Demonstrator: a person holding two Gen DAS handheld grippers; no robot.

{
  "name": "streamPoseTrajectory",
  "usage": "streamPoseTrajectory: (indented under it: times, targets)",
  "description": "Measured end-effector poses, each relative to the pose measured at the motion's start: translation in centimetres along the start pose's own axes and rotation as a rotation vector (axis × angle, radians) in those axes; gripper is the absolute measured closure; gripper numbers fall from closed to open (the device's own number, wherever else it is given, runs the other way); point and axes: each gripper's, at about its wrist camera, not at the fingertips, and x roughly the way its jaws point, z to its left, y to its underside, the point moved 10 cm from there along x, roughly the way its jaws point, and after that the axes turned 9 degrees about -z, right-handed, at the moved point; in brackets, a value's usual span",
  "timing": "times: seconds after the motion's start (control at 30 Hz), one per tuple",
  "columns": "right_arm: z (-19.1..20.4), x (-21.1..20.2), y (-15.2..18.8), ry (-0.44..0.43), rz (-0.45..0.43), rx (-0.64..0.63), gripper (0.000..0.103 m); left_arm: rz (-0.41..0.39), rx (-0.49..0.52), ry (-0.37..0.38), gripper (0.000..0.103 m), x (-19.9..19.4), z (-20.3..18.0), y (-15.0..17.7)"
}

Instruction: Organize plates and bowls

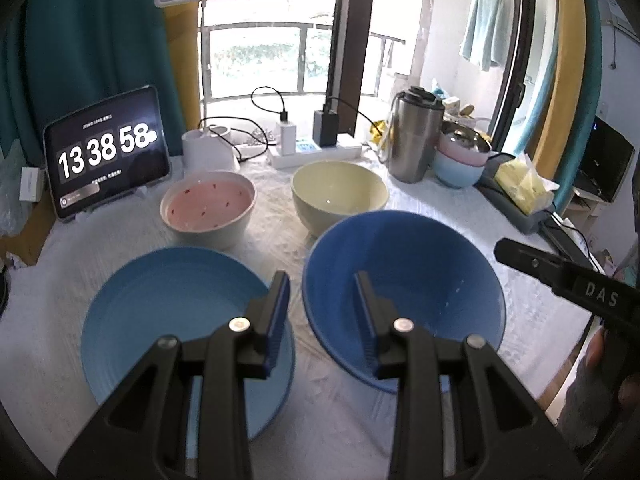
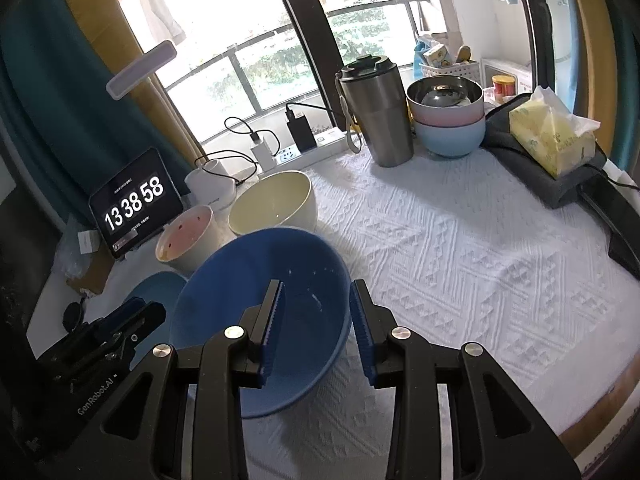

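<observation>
A dark blue bowl (image 1: 420, 280) (image 2: 256, 312) stands near the front of the table, next to a light blue plate (image 1: 168, 312) (image 2: 160, 286). Behind them stand a pink bowl with red specks (image 1: 208, 204) (image 2: 186, 236) and a pale yellow bowl (image 1: 340, 192) (image 2: 274, 204). My left gripper (image 1: 322, 284) is open and empty, above the gap between the plate and the blue bowl. My right gripper (image 2: 316, 294) is open, its jaws either side of the blue bowl's right rim without closing on it.
The table has a white textured cloth (image 2: 460, 248). At the back stand a tablet clock (image 1: 106, 156), a white lamp base (image 1: 208, 152), a power strip (image 1: 316, 148), a steel tumbler (image 2: 376, 112), stacked pink and blue bowls (image 2: 448, 120) and a yellow tissue pack (image 2: 552, 136).
</observation>
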Motion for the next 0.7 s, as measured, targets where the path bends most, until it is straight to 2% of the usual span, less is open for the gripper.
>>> streamPoseTrajectory:
  times: [0.7]
  targets:
    - [-0.8,4.2,-3.4,0.0,0.004,-0.044,0.067,-0.003,0.03,-0.024,0.069,4.2,0.8,-3.2]
